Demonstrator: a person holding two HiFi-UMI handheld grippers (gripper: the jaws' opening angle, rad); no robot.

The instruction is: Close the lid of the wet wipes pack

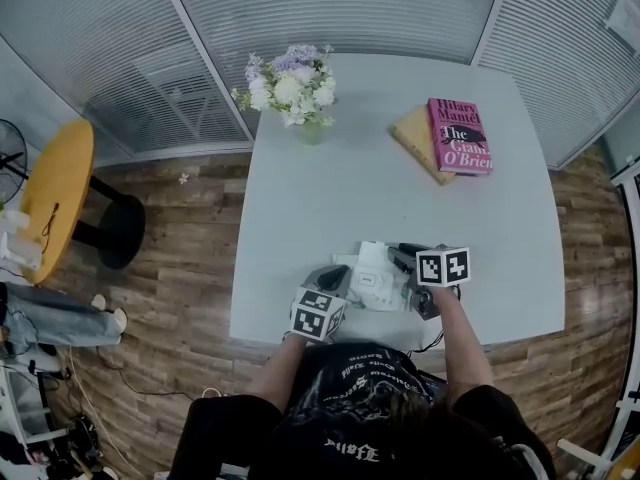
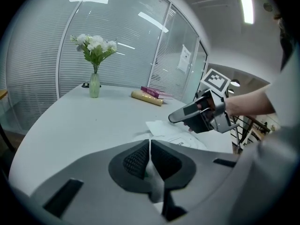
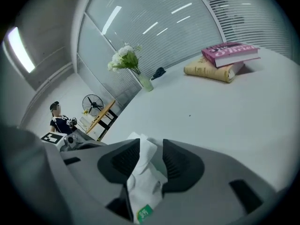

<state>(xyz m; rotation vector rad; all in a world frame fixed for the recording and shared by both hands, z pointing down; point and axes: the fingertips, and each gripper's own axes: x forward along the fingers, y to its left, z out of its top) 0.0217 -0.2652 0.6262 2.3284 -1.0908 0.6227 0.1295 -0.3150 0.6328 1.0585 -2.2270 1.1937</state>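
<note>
Closest under the head camera was the person's black printed T-shirt (image 1: pixel 350 398), with both forearms reaching out to the near edge of a pale grey rectangular table (image 1: pixel 330 188). At that edge lay the soft white wet wipes pack (image 1: pixel 373 280), crumpled, between the two tools. On its left side the left gripper (image 2: pixel 150 149) had its grey ribbed pads pressed together on a thin white edge of the pack. From the right, the right gripper (image 3: pixel 151 157) stood with its jaws apart. A fold of the pack rose between them without being squeezed, and a small green label showed lower down on that fold. Both tools covered parts of the pack from above, and whether its lid was up or down I could not tell.

Well apart, at the table's far end, stood a pale green glass vase of white and lilac flowers (image 1: pixel 292 88) and a pink hardback book (image 1: pixel 459 135) lying on a tan book (image 1: pixel 412 136). Beside the table were a round yellow side table (image 1: pixel 55 193) on a black foot and a black fan (image 1: pixel 8 158). Wood-plank flooring (image 1: pixel 190 268) ran beneath, and glass walls with closed slatted blinds (image 1: pixel 330 8) enclosed the room.
</note>
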